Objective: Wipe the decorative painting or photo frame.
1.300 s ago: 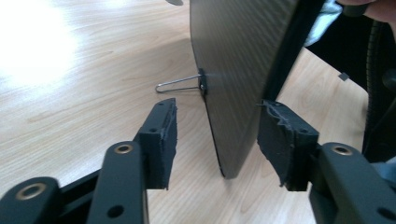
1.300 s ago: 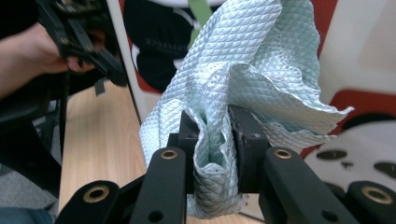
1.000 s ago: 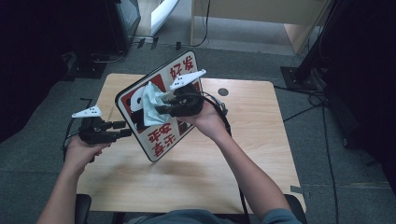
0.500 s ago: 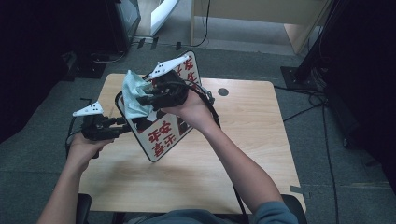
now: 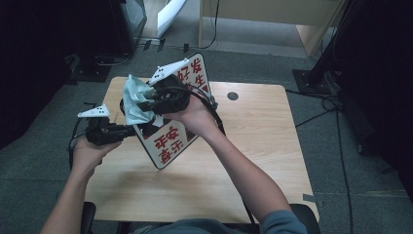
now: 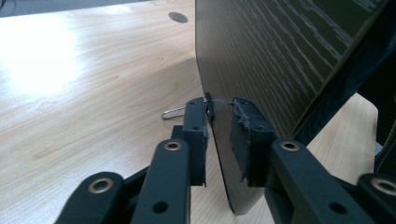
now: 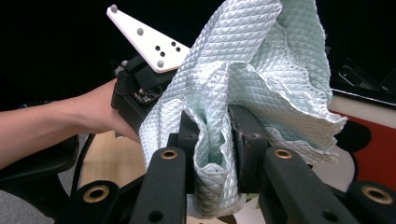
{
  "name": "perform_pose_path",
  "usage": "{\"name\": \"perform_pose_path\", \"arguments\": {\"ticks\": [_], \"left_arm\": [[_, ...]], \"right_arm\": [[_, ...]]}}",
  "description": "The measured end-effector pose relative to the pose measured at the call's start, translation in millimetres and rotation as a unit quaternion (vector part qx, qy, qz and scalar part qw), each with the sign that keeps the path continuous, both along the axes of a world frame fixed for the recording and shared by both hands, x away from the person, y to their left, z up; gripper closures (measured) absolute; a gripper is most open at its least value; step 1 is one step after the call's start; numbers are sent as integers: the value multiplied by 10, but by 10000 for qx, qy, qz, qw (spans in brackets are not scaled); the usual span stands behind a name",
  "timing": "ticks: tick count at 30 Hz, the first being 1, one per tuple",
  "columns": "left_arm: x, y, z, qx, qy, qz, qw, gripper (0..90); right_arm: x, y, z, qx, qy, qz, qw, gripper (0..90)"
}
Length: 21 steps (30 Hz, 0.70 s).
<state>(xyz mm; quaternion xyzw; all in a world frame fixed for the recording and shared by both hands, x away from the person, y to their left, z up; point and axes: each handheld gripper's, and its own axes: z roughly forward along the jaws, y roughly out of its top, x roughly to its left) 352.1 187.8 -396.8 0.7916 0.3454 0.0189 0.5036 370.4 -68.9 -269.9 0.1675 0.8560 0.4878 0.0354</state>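
Left gripper (image 5: 127,130) at the left of the table (image 5: 272,146), jaws clamped on the lower left edge of a sign board (image 5: 168,141), gripped by the left hand (image 5: 90,151). In the left gripper view, jaws closed on the thin edge of the board (image 6: 261,60), dark wood-grain back face turned to the camera, bottom corner hanging just past the jaw tips above the tabletop. Small metal paper clip (image 6: 173,112) on the wood just behind the left jaw. Round dark hole (image 5: 233,96) in the tabletop, well to the right of both grippers.

Board held tilted on edge between the two grippers, white face up with red rim, large red Chinese characters along its top right and bottom parts; exact characters too blurred to read with certainty.

Right gripper (image 5: 146,105) above and right of the left one, over the board's upper left part, jaws pinched on a pale green cloth (image 5: 135,100), right hand (image 5: 195,117) behind. In the right gripper view, crumpled quilted cloth (image 7: 261,79) squeezed between the jaws, bulging above them, left gripper's white plate (image 7: 149,39) beyond.
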Motion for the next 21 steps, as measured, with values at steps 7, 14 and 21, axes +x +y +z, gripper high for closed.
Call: {"name": "perform_pose_path", "arguments": {"ticks": [7, 14, 21], "left_arm": [[-10, -28, 24, 48, 84, -93, 9999, 814], [-15, -57, 27, 102, 99, -235, 9996, 832], [-25, -51, 34, 61, 46, -224, 9997, 861]], "right_arm": [[-4, 18, -71, -15, 82, -12, 10000, 768], [-14, 34, -169, -110, 94, -19, 9999, 768], [-15, 35, -258, -141, 145, 1, 9998, 768]]}}
